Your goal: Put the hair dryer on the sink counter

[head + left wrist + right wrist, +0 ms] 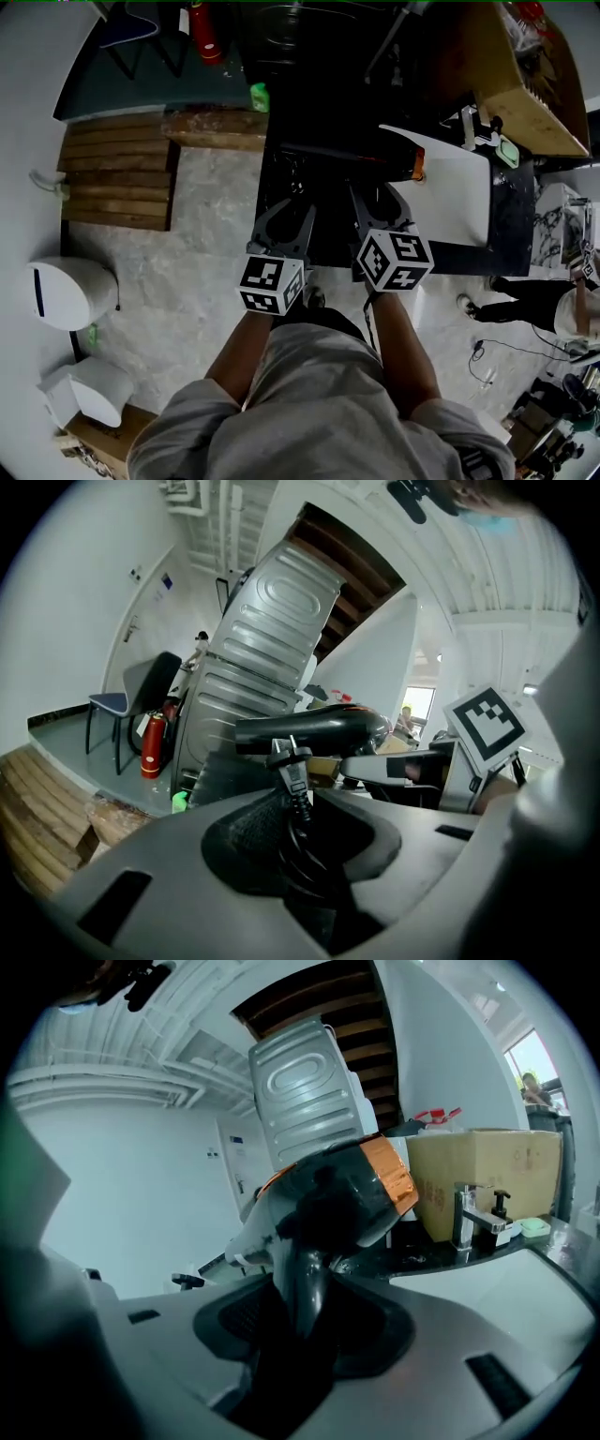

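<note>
Now the right claw [382,195] grips the handle [305,1288] of the stiff, likely top-heavy hair dryer [375,159] above the sink counter [511,223], and the left claw [284,214] pinches its loose cord [298,794].

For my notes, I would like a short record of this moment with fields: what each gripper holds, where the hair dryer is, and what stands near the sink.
left gripper: shut on the cord, with the plug sticking up past the jaws
right gripper: shut on the hair dryer, by its handle
hair dryer place: held over the dark counter, left of the white sink; not yet set down
near the sink: faucet, with a cardboard box behind it
</note>
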